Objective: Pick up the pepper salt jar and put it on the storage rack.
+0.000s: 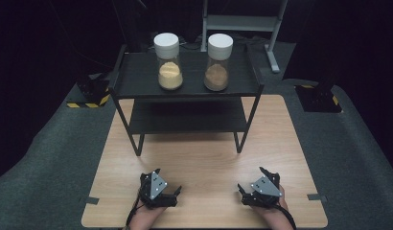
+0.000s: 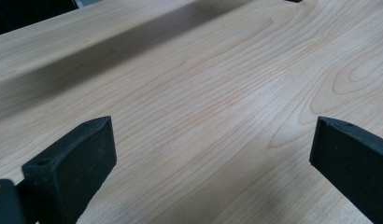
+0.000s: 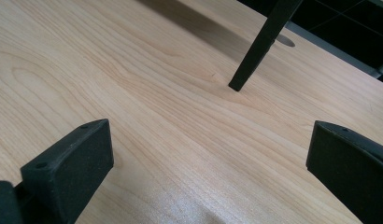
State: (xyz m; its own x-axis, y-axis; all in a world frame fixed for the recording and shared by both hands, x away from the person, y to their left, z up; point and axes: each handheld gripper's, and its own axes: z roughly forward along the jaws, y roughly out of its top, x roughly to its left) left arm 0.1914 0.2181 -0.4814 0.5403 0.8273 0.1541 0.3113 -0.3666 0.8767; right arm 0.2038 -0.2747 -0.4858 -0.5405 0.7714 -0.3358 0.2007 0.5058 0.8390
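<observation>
Dark room, grey carpet around a light wooden desk (image 1: 204, 153). Black two-tier shelf rack (image 1: 185, 76) stood at the far half of the desk, four thin legs on the wood. Two clear jars with white lids sat upright on its top tier, side by side, apart: left jar (image 1: 168, 61) held yellow powder, right jar (image 1: 218, 62) brown powder. Both filled roughly to the lower third. Lower tier looked bare.

Left tool (image 1: 167, 190) rested near the front edge of the desk, left of centre, held in a hand (image 1: 145, 215) coming in from the bottom. Jaws released, wide apart, nothing between them; left gripper view showed only bare wood grain (image 2: 213, 107) in the gap, with a shadow band across the far part.

Right tool (image 1: 249, 184) sat near the front edge, right of centre, in the other hand (image 1: 276, 215). Jaws also released and wide, gripping nothing. Right gripper view showed one rack leg (image 3: 259, 46) planted on the desk ahead, slightly right of centre.

Both tools well apart from each other and from the jars.
</observation>
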